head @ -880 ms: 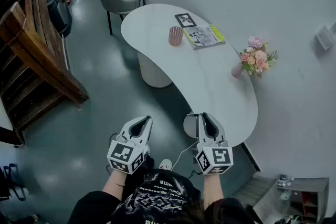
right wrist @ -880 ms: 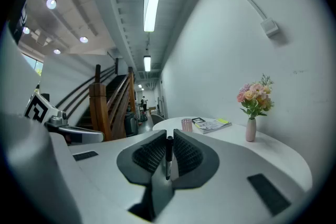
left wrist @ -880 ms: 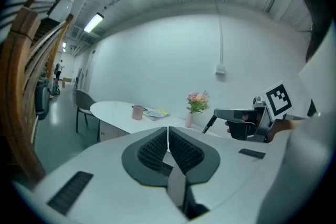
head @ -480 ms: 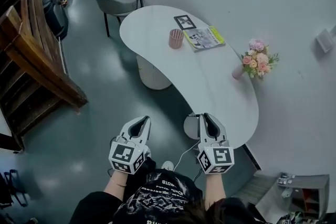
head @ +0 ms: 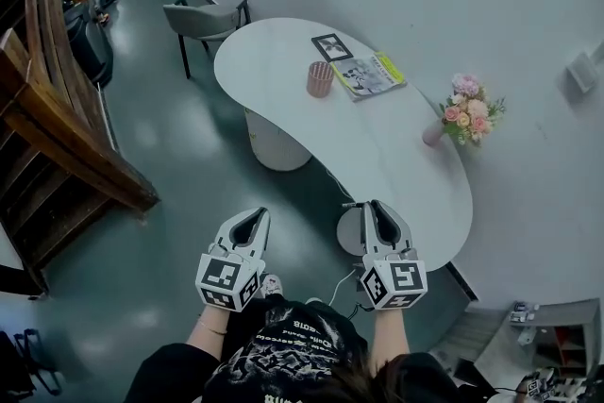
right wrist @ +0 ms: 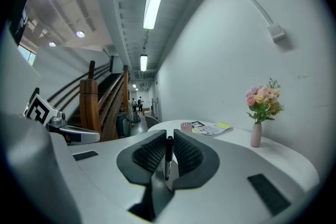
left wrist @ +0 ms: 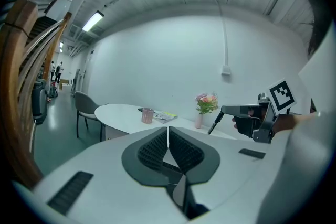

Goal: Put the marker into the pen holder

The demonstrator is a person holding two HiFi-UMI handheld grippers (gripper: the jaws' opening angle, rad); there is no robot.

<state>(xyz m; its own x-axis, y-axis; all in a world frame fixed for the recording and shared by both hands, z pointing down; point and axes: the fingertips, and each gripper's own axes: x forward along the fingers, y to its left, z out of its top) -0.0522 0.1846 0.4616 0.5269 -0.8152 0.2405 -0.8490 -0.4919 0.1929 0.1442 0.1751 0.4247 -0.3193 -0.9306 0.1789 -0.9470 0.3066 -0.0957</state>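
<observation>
**A:** Whereabouts of the marker?

**B:** Pinched crosswise between the narrowed jaws of the right gripper, well short of the pen holder, out past the table end farthest from the pen holder. Nothing in the left gripper, with its jaws pressed together.

**A:** Likely trouble from here?

**B:** Probably slipping or twisting. Held only along a thin line, with a long carry ahead to the pen holder. Then a skewed entry, catching the rim and tipping a likely light cup onto the magazine just beside the pen holder.

**A:** Anything else?

**B:** Possibly clipping the flower vase, nearer than the pen holder and off to the wall side. Best to swing wide of it, line up straight above the pen holder's opening, and loosen only once inside.
</observation>
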